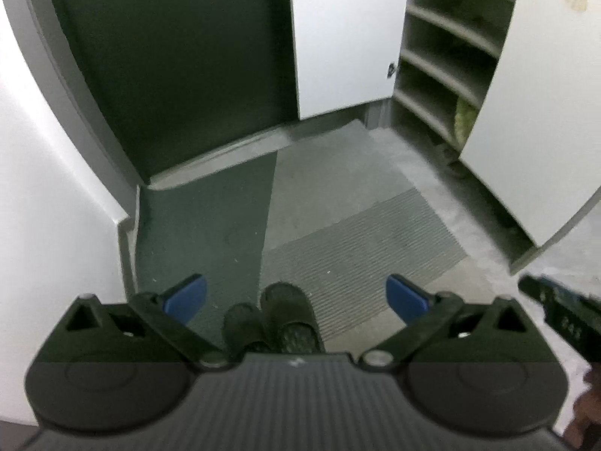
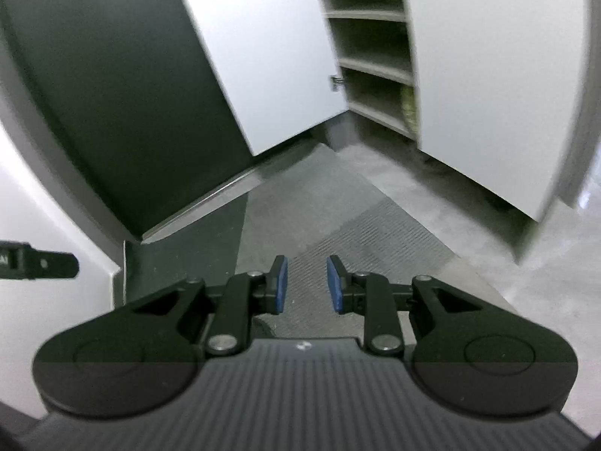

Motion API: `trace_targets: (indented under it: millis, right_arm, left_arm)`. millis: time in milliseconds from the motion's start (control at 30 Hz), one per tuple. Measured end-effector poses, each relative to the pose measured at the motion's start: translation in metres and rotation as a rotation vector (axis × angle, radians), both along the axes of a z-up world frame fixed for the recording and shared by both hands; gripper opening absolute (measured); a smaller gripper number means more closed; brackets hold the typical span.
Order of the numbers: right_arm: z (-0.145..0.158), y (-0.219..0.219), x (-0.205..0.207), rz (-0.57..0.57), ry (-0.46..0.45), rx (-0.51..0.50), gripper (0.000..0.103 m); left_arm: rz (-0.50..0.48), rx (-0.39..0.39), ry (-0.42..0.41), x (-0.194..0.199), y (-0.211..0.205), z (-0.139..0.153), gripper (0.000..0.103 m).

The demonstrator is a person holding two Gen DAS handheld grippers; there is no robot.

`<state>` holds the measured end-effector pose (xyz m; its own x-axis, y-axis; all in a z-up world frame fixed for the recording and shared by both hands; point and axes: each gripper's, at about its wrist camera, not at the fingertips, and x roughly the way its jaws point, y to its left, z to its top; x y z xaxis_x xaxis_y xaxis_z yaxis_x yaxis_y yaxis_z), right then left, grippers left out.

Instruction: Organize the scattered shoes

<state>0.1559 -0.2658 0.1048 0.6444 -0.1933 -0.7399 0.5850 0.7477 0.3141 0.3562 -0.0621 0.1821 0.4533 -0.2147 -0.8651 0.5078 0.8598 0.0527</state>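
Observation:
Two dark slippers [image 1: 272, 321] lie side by side on the floor mat, toes pointing away, just below my left gripper [image 1: 296, 297]. Its jaws are wide open with nothing between the blue pads [image 1: 188, 295]. My right gripper [image 2: 307, 282] hangs over the ribbed mat with a narrow gap between its blue pads [image 2: 281, 282], holding nothing. A shoe cabinet [image 1: 443, 56] stands open at the far right; something greenish [image 1: 464, 120] sits on its lowest shelf. The cabinet also shows in the right wrist view [image 2: 372, 56].
A dark entrance door [image 1: 169, 67] fills the back left, with a raised threshold [image 1: 210, 161]. White cabinet doors [image 1: 533, 112] swing out on the right. The grey ribbed mat [image 1: 357, 240] covers the floor. The other gripper's tip [image 1: 556, 308] shows at the right edge.

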Motion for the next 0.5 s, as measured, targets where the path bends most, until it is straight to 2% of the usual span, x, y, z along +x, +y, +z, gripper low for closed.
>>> trace_targets:
  millis: [167,200,267,300,367,400,500]
  right_arm:
    - [0.162,0.022,-0.041,-0.054,0.024,-0.014,0.027]
    - [0.196,0.029,-0.050,-0.064,0.025,-0.029,0.027]
    - [0.260,0.041,-0.073,-0.115,0.013,-0.047,0.027]
    - [0.262,0.041,-0.073,-0.118,0.013,-0.047,0.027]
    - [0.334,0.057,-0.108,-0.223,0.011,-0.010,0.027]
    - [0.352,0.062,-0.119,-0.256,0.008,0.004,0.027]
    - [0.374,0.069,-0.138,-0.296,-0.001,-0.005,0.029]
  left_arm:
    - [-0.070,0.008,-0.012,-0.005,0.018,0.128,0.103]
    - [-0.077,0.002,-0.016,-0.006,0.019,0.142,0.103]
    - [-0.129,-0.004,-0.047,-0.009,0.029,0.202,0.103]
    - [-0.155,-0.006,-0.063,-0.011,0.030,0.223,0.103]
    - [-0.210,-0.013,-0.091,-0.013,0.028,0.260,0.103]
    - [-0.237,-0.018,-0.104,-0.015,0.026,0.276,0.103]
    - [-0.302,-0.062,-0.177,-0.028,0.013,0.308,0.103]
